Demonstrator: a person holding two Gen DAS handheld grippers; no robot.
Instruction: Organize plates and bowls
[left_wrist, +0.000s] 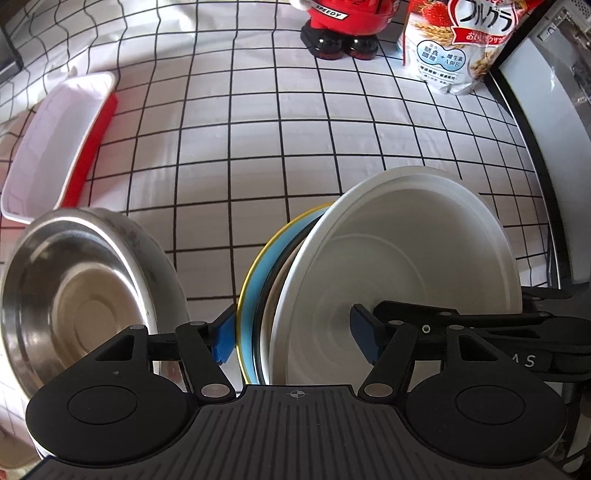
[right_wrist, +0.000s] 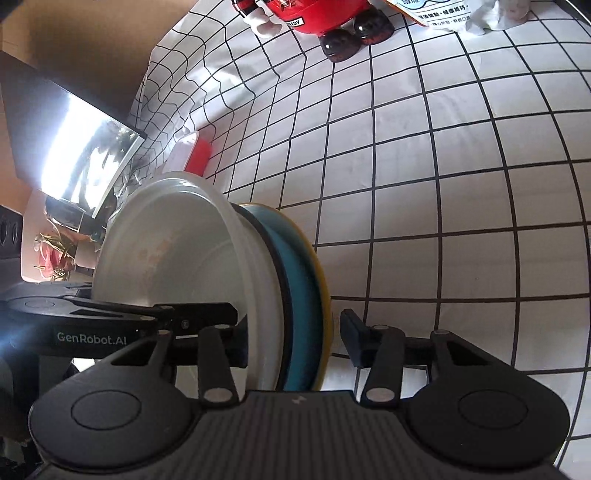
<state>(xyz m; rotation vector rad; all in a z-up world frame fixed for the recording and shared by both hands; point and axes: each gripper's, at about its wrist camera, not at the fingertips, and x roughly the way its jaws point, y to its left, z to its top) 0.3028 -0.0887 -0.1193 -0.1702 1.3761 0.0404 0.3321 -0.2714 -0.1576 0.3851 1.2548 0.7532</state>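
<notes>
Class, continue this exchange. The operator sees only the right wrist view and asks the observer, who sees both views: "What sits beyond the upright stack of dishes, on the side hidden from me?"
Observer: A round stainless steel bowl, its inside facing the left wrist camera, sits beside the upright stack of white bowl, black-rimmed plate and blue plate.
Operator: How does the left gripper meet that stack?
Observer: The left gripper straddles it, with one blue pad against the yellow-edged blue plate and the other inside the white bowl.
Operator: And the red-sided rectangular tray?
Observer: The red-sided rectangular tray is plain white inside.
</notes>
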